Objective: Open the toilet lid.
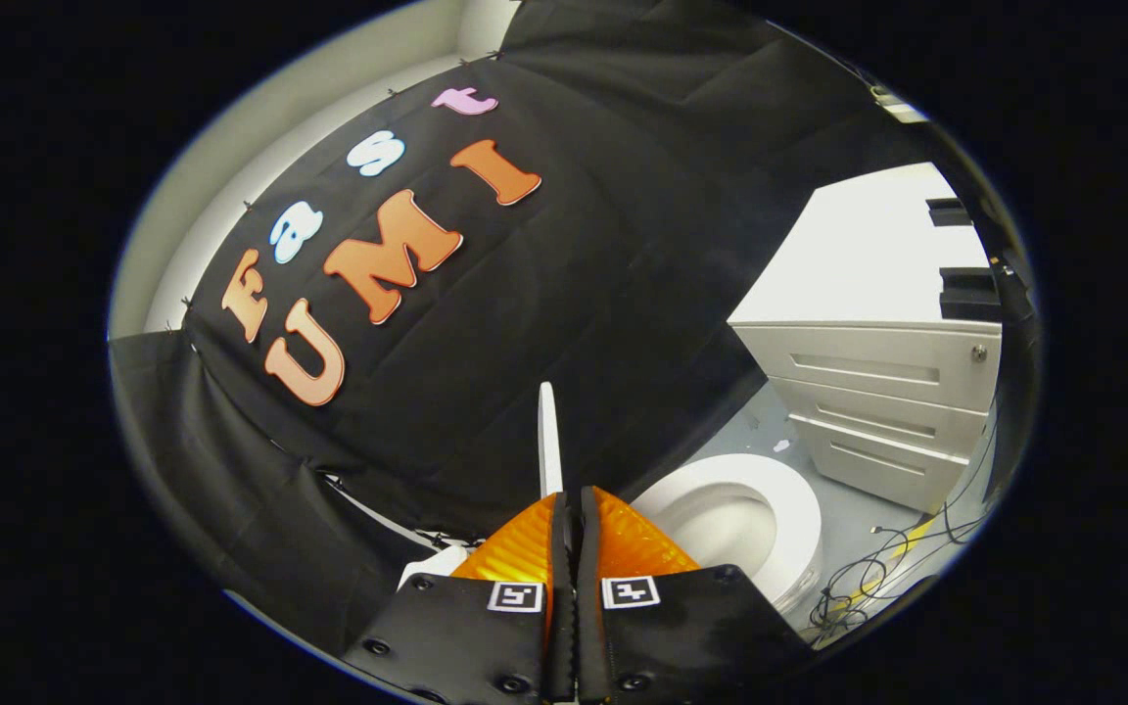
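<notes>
In the gripper view, the gripper [569, 509] has its jaws drawn narrow, nearly together, with the thin edge of the toilet lid [549, 441] caught between them; both fingers [515, 548] seem to press on it, though the contact itself is hidden where they meet. The lid stands raised, seen edge-on as a pale upright strip rising just ahead of the fingers against the black cloth wall [623, 245]. Beside the fingers, to their right and lower, lies the toilet [799, 529], its seat ring down and its white bowl open to view. Beyond the toilet stands a drawer cabinet [877, 392] with three drawer fronts and a lock in its top corner, set on a grey floor [858, 519]. Loose cables [877, 578] trail across the floor near the toilet's far side.
</notes>
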A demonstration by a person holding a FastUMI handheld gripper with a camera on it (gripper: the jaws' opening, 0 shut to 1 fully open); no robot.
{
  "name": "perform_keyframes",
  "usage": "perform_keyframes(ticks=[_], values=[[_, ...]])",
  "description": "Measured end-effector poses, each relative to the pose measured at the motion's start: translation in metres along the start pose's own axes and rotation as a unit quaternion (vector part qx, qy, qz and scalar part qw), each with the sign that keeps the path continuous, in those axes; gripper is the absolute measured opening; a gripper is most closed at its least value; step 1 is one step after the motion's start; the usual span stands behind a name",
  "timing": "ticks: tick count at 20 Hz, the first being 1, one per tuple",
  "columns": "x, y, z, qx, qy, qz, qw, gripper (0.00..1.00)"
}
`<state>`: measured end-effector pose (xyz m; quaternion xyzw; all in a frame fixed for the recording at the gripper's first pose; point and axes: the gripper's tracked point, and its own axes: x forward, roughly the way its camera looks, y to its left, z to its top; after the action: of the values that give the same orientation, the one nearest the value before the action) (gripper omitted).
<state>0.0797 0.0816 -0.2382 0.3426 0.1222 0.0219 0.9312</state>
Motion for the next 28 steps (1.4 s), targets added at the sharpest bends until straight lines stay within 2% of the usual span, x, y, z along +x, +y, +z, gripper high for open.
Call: perform_keyframes(ticks=[5, 12, 19, 28], values=[[-0.002, 0.033, -0.004, -0.058, 0.005, 0.003, 0.998, 0.09], [-0.009, 0.089, -0.015, -0.102, 0.015, 0.042, 0.994, 0.09], [-0.020, 0.163, -0.041, -0.180, 0.020, 0.079, 0.980, 0.09], [-0.034, 0.244, -0.089, -0.233, 0.030, 0.123, 0.964, 0.09]])
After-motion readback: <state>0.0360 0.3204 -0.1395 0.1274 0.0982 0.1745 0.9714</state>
